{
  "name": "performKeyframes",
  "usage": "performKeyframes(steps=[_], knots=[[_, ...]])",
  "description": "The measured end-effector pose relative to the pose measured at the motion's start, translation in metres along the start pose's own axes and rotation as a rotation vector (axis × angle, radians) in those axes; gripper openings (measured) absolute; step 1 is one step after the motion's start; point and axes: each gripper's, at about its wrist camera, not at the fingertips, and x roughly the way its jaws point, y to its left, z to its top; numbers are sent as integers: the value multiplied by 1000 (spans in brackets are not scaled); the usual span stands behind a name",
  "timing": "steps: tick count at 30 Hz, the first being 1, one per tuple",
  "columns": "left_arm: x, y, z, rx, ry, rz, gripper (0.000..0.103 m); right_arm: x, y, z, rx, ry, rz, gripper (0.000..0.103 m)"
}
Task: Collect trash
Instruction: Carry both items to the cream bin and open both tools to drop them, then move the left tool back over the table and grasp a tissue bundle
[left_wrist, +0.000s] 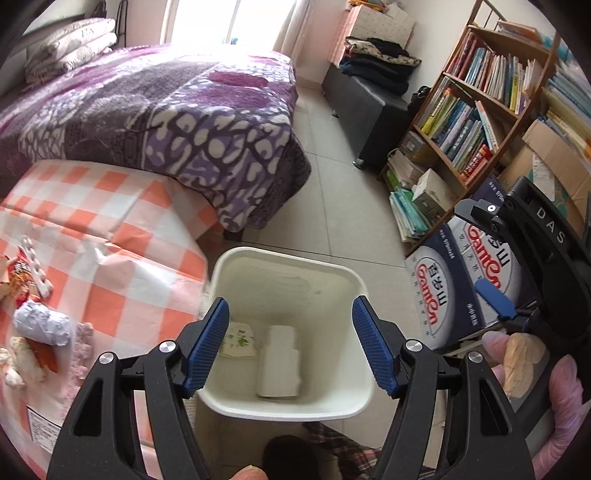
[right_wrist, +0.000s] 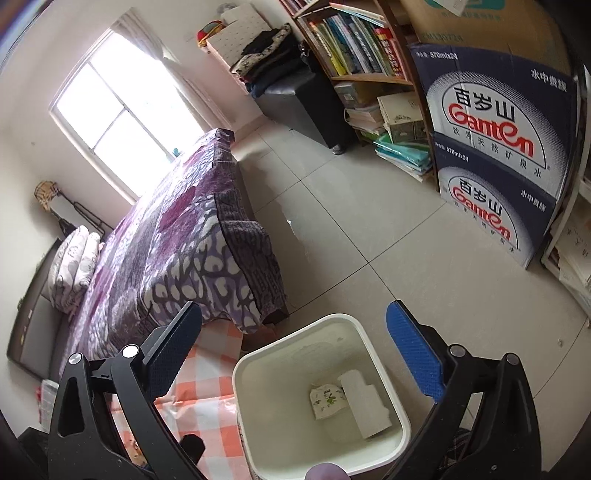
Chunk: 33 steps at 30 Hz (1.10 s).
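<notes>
while both of my grippers hang over the white bin (left_wrist: 288, 406), i see nothing between either pair of fingers. my left gripper (left_wrist: 290, 343) is spread wide, its blue pads flanking the bin's opening from above. my right gripper (right_wrist: 295, 365) is likewise wide open and holds nothing, tilted so the bin sits low between its fingers.

the bin stands upright on the tiled floor (right_wrist: 369, 240), mouth facing up, just beside the table with the orange checked cloth (left_wrist: 122, 236). two pieces already lie on its bottom: a white folded paper (left_wrist: 280, 362), whose long axis runs from the near wall toward the far wall in the left view, and a small floral-printed packet (left_wrist: 240, 338) lying flat just to its left, touching or nearly touching it.

more trash is on the cloth at the table's left edge: a crumpled white paper ball (left_wrist: 44, 323), its long axis lying roughly left to right, a red snack wrapper (left_wrist: 22, 277) beyond it, and some pale scraps (left_wrist: 18, 362) nearer to me.

the purple bed (right_wrist: 177, 240) lies past the table, and the blue water cartons (right_wrist: 495, 147) are stacked by the bookshelf (left_wrist: 480, 110).
</notes>
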Motion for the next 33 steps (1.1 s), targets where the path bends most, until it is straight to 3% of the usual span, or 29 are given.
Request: performKeyframes(steps=[2,5,14,18,24,33], knots=[[-3,9,-2,12,-10,30,68,2,10,-5,-39,4,-7,96],[-10,25,-6,25,-28,86,78,2,23,-13,-89,4,-13,96],[-18,90,-21,17,-19,297,78,2,65,-41,-246,-22,-41,96],[-22,123,-26,-13,5,350,78,8,86,-59,-315,-1,-38,96],[-22,170,-37,-40,75,447,78,16,120,-89,-428,27,-32,96],[-27,239,-57,-105,217,492,78,32,164,-143,-587,126,7,96]])
